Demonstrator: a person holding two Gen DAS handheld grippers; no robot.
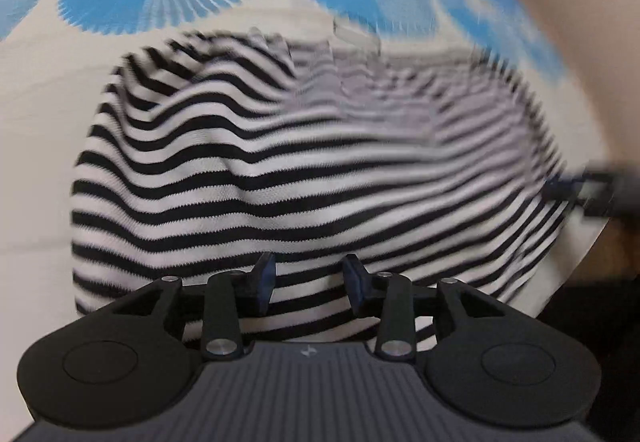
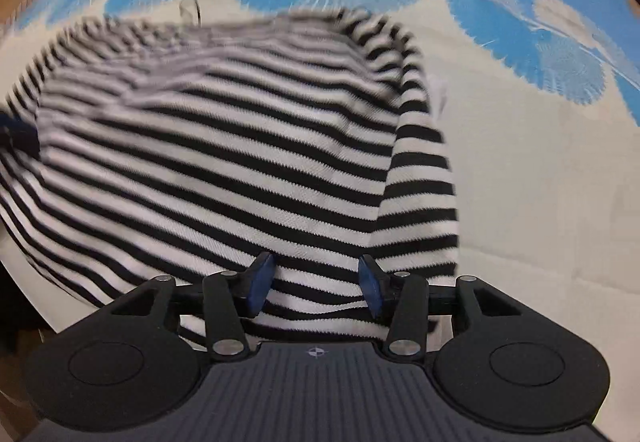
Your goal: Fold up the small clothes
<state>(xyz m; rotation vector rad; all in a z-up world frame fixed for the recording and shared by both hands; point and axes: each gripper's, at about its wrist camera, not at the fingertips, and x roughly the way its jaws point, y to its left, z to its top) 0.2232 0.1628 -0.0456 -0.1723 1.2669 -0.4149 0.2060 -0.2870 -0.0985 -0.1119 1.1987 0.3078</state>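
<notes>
- Black-and-white striped knit garment (image 1: pixel 280 170) spread ahead of and beneath left gripper (image 1: pixel 309 284), jaws parted, nothing pinched.
- Same under right gripper (image 2: pixel 316 288), likewise spread.
- Blue-and-white patterned cloth (image 2: pixel 520 146) beyond.

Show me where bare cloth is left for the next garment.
Free: the pale strip of blue-and-white cloth right of the striped garment, and the pale area on its left in the left wrist view. Crowded: the middle, fully under the garment.

Left gripper (image 1: pixel 308 284) and right gripper (image 2: pixel 316 284): matte black linkage arms, silver pivot screws, blue-padded fingers (image 2: pixel 258 284). Ribbed dark grey housing carries a small white crosshair mark between round black side caps.
</notes>
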